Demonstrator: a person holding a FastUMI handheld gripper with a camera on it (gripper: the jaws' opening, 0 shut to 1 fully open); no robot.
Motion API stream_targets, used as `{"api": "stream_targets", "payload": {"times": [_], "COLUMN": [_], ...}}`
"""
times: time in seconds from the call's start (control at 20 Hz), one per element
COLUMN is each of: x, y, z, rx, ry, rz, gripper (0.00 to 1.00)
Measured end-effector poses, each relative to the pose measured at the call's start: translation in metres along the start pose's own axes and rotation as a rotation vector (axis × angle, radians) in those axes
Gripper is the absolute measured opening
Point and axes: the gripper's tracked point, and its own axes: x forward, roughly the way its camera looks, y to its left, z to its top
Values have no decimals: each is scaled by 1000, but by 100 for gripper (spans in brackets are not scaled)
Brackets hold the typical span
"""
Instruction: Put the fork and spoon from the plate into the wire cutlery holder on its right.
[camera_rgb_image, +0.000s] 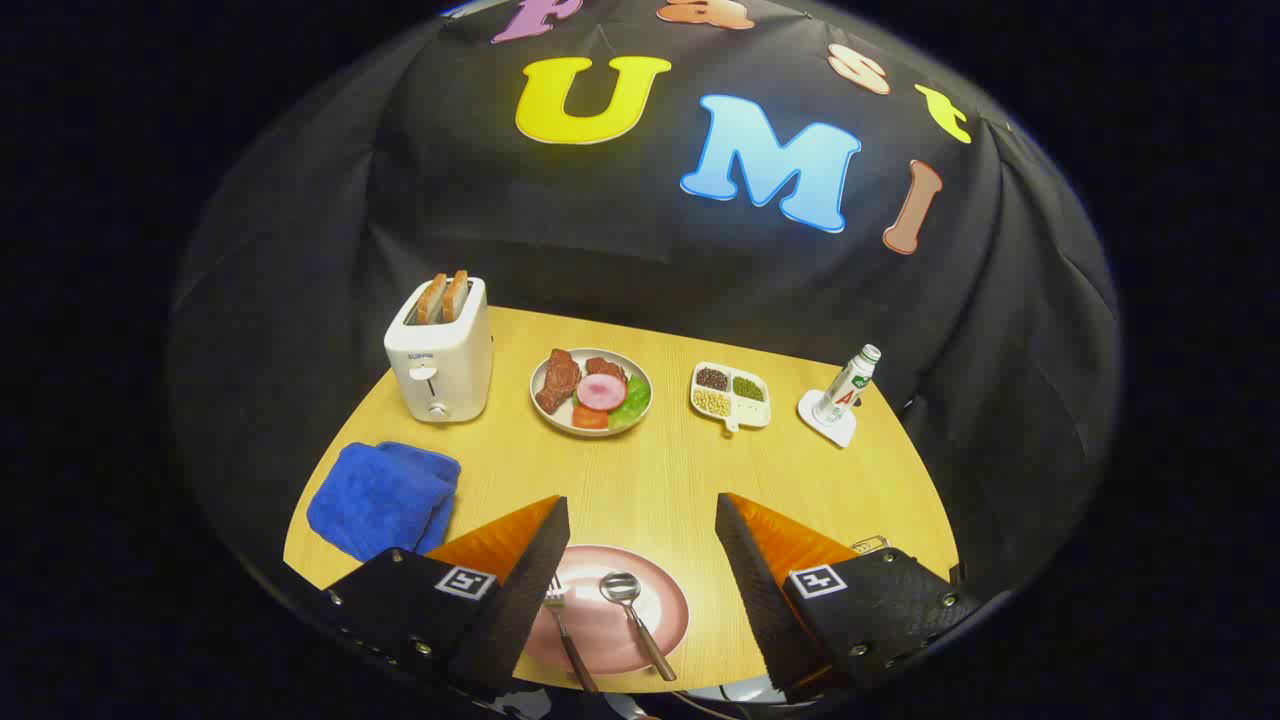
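Note:
A pink plate (655, 600) lies on the wooden table near its front edge, between my two fingers. On it rest a metal fork (565, 630), close to the left finger, and a metal spoon (632, 612) to its right, both with handles pointing toward me. My gripper (640, 515) hovers above the plate, open wide, with nothing between its fingers. A small bit of the wire cutlery holder (870, 545) peeks out just behind the right finger; most of it is hidden.
Farther back stand a white toaster (440, 362) with two toast slices, a plate of toy food (592, 392), a divided dish of beans (731, 395) and a small bottle (846, 386) on a white coaster. A folded blue cloth (384, 497) lies at the left.

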Motion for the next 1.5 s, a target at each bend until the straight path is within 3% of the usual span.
{"api": "stream_targets", "payload": {"times": [0.7,1.5], "x": [35,58], "y": [4,7], "z": [-99,-147], "rx": [-101,-138], "ry": [390,549], "rz": [13,26], "gripper": [91,91]}}
